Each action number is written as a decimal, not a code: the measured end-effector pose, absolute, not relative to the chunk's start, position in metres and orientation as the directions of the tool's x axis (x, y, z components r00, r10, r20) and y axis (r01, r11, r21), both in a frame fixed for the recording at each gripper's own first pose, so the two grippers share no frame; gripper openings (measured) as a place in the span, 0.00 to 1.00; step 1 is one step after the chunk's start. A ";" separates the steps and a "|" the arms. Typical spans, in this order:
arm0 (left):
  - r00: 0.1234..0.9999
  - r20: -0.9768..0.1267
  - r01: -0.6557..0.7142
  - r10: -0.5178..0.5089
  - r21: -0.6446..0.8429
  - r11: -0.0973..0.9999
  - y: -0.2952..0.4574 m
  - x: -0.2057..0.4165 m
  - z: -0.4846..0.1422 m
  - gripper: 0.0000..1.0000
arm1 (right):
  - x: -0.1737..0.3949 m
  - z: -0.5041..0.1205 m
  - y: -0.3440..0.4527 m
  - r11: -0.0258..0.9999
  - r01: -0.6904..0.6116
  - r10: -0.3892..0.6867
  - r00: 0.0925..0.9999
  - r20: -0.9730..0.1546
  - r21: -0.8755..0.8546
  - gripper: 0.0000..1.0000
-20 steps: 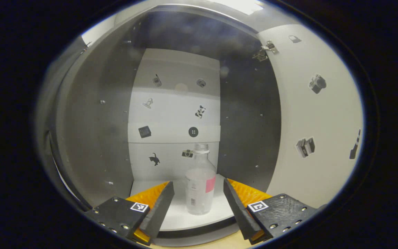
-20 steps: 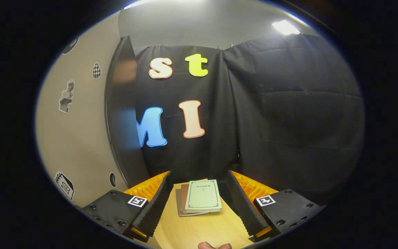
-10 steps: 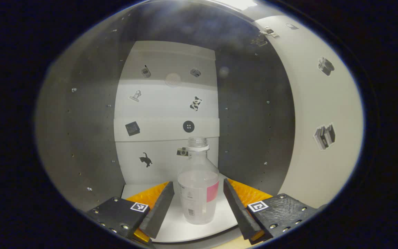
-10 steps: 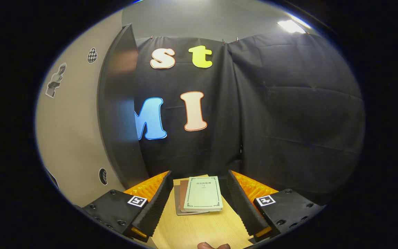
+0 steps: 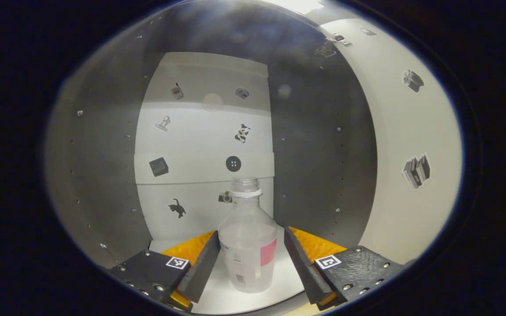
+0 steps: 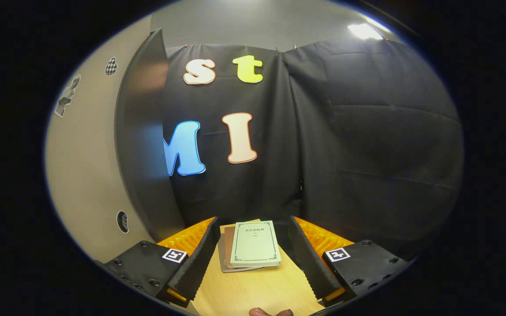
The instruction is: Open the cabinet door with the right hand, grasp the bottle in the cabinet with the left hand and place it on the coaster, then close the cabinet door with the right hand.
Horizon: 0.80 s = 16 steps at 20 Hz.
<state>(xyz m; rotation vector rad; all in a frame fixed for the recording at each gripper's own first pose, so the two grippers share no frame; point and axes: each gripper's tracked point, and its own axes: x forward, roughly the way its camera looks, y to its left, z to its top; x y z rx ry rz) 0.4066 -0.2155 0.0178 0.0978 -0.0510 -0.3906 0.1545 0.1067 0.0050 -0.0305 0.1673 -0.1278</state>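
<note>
Left tongs [image 5: 249, 259] are spread wide inside the open cabinet [image 5: 103, 145], one finger on each side of the bottle [image 5: 247, 245]. That bottle stands upright on the white cabinet floor [image 5: 218, 298] between the two fingers; the left finger [image 5: 200, 270] lies just beside its wall, perhaps brushing it, while a clear gap separates the right finger [image 5: 301, 267] from it — neither visibly presses in. Its body is clear, with no cap on its neck, and a white label with a pink patch faces the tongs. Beyond the bottle rises the white back panel [image 5: 204, 131], dotted with small stickers; dark side walls flank it, and to the right of the tongs the cabinet door [image 5: 411, 131] stands swung open, pale, with stickers of its own and a hinge near its top. Right tongs [image 6: 253, 259] also gape wide, holding nothing, above a wooden bench [image 6: 253, 294]. Ahead of them, between the fingers, lies a small stack of books [image 6: 253, 243], a pale green one on top. To the left of these tongs the door's dark edge [image 6: 143, 145] and pale face show — a fingertip [image 6: 266, 312] peeks in at the very bottom.
</note>
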 end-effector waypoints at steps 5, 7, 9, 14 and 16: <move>0.926 0.033 0.371 -0.377 0.115 0.921 -0.214 0.410 0.017 0.73 | 0.154 0.003 0.104 0.990 0.141 -0.144 0.974 -0.173 -0.029 0.99; 0.926 0.033 0.371 -0.377 0.115 0.921 -0.214 0.407 0.018 0.72 | 0.154 0.004 0.103 0.989 0.148 -0.150 0.974 -0.169 -0.024 0.94; 0.924 0.040 0.374 -0.380 0.112 0.921 -0.213 0.401 0.021 0.72 | 0.155 0.005 0.102 0.988 0.155 -0.157 0.974 -0.162 -0.024 0.98; 0.920 0.061 0.378 -0.388 0.136 0.916 -0.202 0.374 0.032 0.72 | 0.155 0.007 0.098 0.985 0.171 -0.174 0.976 -0.130 -0.030 0.98; 0.919 0.068 0.376 -0.388 0.140 0.916 -0.195 0.357 0.037 0.73 | 0.152 0.006 0.102 0.986 0.165 -0.164 0.976 -0.141 -0.009 0.99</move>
